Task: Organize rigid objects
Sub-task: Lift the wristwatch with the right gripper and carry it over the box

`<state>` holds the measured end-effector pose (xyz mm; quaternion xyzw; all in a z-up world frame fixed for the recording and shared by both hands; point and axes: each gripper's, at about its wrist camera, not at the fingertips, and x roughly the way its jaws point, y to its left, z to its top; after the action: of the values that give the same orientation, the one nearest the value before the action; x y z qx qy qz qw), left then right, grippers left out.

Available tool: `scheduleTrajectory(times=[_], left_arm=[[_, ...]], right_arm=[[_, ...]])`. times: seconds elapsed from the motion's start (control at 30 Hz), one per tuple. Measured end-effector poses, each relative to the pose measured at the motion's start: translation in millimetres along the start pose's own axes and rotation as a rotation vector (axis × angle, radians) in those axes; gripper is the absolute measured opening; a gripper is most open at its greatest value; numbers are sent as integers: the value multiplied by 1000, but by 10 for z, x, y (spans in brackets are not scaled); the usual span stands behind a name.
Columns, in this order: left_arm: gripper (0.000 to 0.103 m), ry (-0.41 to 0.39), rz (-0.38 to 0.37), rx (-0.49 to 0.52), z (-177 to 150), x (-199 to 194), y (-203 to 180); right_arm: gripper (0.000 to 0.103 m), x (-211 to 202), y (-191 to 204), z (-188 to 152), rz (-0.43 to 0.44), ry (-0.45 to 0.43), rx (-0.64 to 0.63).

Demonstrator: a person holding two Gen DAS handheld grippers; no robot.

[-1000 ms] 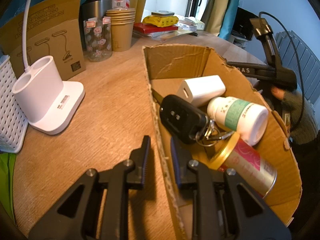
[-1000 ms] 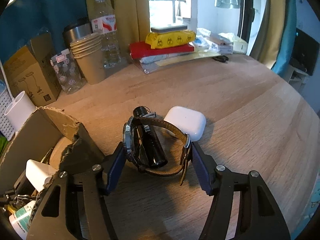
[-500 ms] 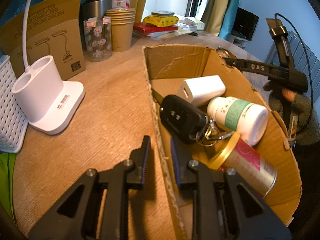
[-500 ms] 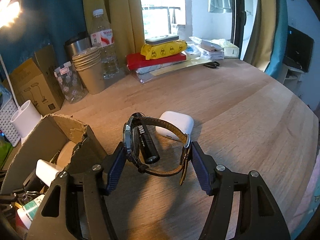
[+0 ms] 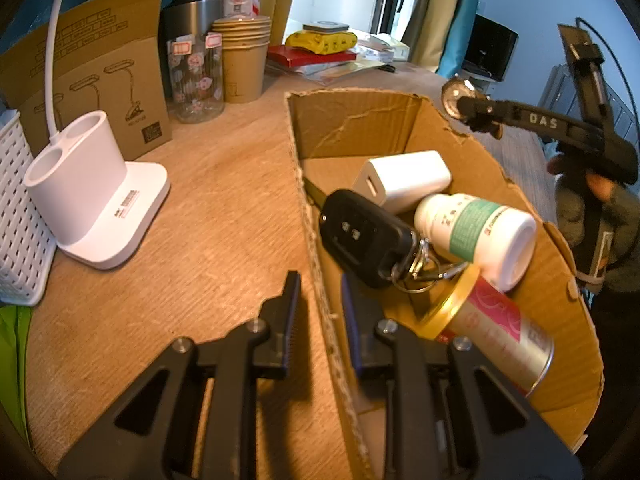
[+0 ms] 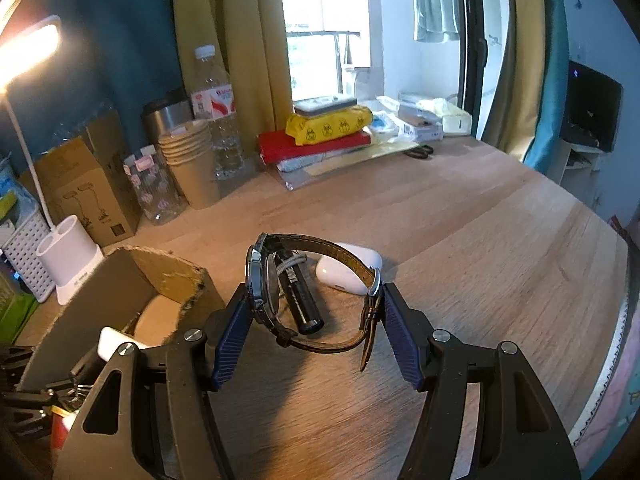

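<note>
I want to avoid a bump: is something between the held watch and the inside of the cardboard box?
Only the box's torn near wall stands between the watch, held in the right gripper, and the inside. The cardboard box is open on top, so nothing visible blocks that way.

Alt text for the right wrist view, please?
The right hand-held gripper holds a wristwatch by case and buckle above a wooden table. Beneath lie a black flashlight and a white earbud case; a cardboard box sits lower left.
</note>
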<state>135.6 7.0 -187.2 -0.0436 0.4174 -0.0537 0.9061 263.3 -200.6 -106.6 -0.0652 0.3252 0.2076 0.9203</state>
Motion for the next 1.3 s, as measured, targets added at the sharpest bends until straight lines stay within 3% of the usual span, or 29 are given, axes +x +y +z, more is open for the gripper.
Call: scheduleTrajectory(times=[0.9, 1.3], left_arm=[[22, 0, 0, 0, -1, 0, 2], [22, 0, 0, -1, -1, 0, 2]], right_arm=[[67, -493, 588, 135, 77, -109, -109], [67, -504, 942, 78, 209, -91, -198]])
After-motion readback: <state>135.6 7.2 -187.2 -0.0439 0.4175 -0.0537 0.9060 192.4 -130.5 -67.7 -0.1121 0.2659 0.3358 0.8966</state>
